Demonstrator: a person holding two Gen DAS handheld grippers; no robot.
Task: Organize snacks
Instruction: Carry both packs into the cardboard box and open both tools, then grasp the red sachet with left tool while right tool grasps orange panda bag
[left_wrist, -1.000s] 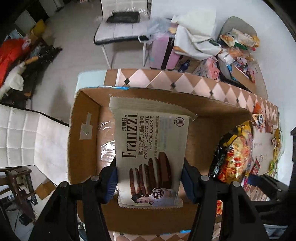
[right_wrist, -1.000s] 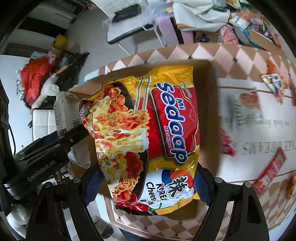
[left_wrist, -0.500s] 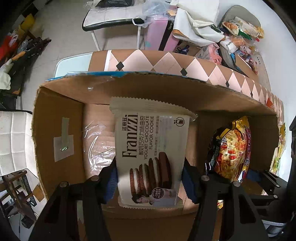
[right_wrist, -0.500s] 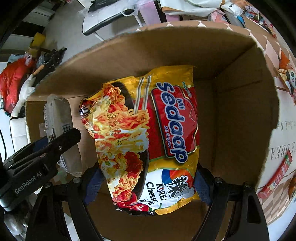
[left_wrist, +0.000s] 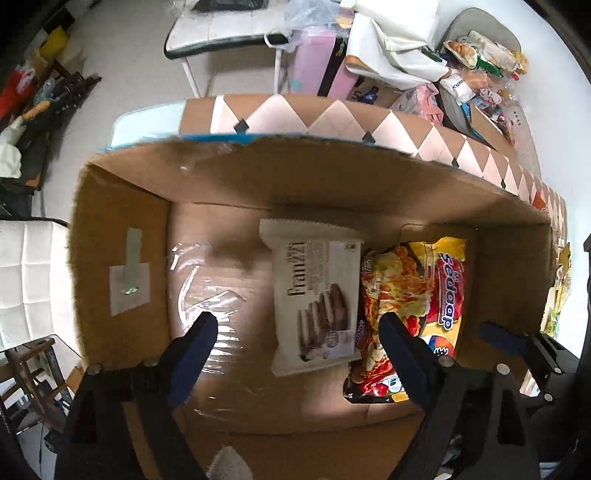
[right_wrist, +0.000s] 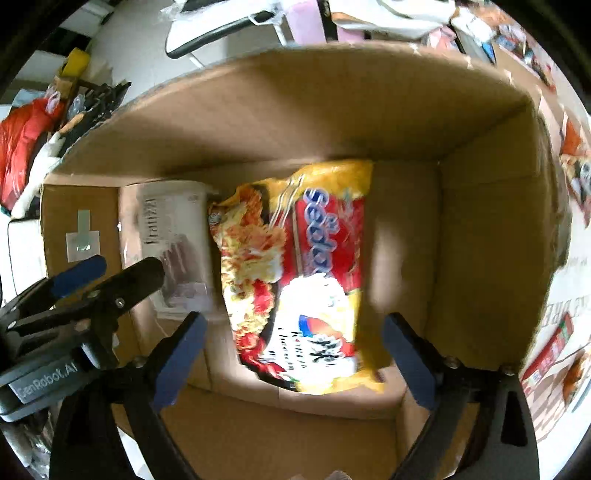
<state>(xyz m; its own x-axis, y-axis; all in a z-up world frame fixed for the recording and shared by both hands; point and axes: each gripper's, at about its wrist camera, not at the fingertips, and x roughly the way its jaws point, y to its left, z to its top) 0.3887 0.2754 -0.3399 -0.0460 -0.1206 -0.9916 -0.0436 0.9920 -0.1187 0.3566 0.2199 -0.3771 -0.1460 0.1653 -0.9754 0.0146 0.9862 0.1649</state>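
Daylight floods the pale floor (left_wrist: 122, 62) toward twelve o'clock, while the open brown cardboard box (left_wrist: 122, 229) sits dimmer, its far wall shadowed. Clear packing tape (left_wrist: 199, 295) on the box floor throws white glare. In the right wrist view the yellow-and-red noodle packet (right_wrist: 306, 273) is smeared with motion blur, its lower print washed out. Both fisheye views bend straight edges and darken to black at the corners.

I see the white Franzzi cookie pack (left_wrist: 314, 302) flat mid-floor of the cardboard box (left_wrist: 122, 206); the yellow-red Sedaap noodle packet (left_wrist: 410, 310) lies alongside, nearer the box's right wall.
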